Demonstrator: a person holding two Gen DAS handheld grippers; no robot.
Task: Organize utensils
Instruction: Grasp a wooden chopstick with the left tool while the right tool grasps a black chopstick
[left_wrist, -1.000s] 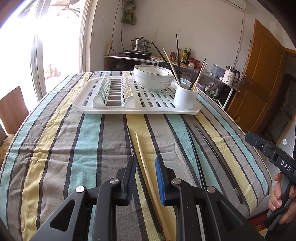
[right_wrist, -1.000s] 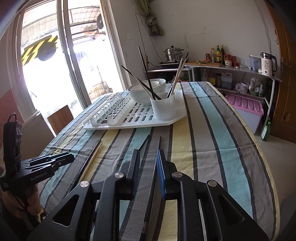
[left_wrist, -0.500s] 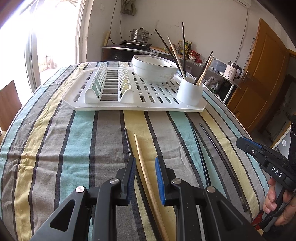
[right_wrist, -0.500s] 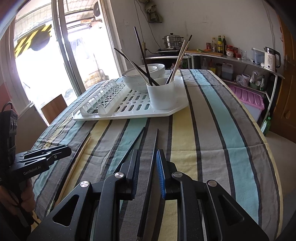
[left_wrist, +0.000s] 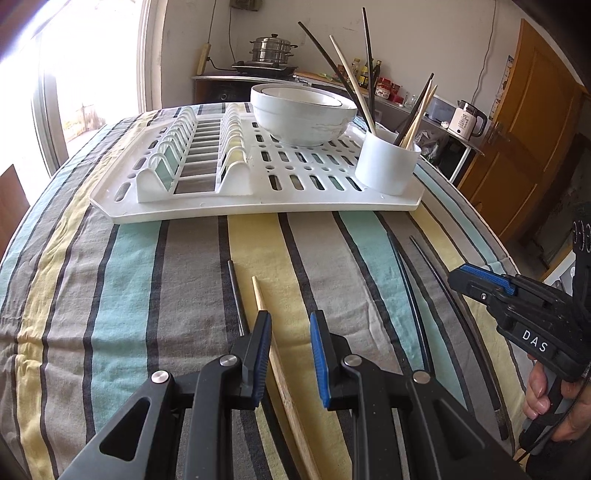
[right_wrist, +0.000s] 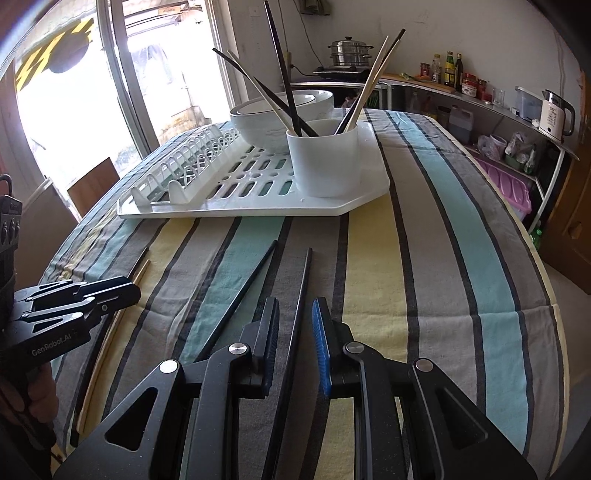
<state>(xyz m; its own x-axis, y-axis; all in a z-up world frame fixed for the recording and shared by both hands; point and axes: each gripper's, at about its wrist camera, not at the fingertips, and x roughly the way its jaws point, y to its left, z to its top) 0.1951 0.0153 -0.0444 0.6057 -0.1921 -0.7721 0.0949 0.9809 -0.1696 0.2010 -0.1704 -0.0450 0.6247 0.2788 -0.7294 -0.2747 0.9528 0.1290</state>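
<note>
Four loose chopsticks lie on the striped tablecloth. My left gripper (left_wrist: 290, 328) is open just above a wooden chopstick (left_wrist: 264, 306), which runs under the gap between its pads; a dark chopstick (left_wrist: 236, 295) lies just left of it. My right gripper (right_wrist: 295, 317) is open over a black chopstick (right_wrist: 304, 280), with a second black chopstick (right_wrist: 251, 280) to its left. A white cup (left_wrist: 388, 170) (right_wrist: 325, 162) on the drying rack (left_wrist: 258, 206) (right_wrist: 240, 212) holds several upright chopsticks. In each view the other gripper shows at the side: the right gripper (left_wrist: 480, 284), the left gripper (right_wrist: 92, 295).
Stacked white bowls (left_wrist: 303, 114) (right_wrist: 258, 125) sit on the rack behind the cup. The table's edge (right_wrist: 554, 295) drops off at the right. A shelf with a kettle (right_wrist: 556, 110) and bottles runs along the wall. A wooden chair back (right_wrist: 96, 184) stands by the window.
Both grippers have moved forward and lower toward the chopsticks on the cloth, so the rack looks nearer. The gaps between their jaws are unchanged.
</note>
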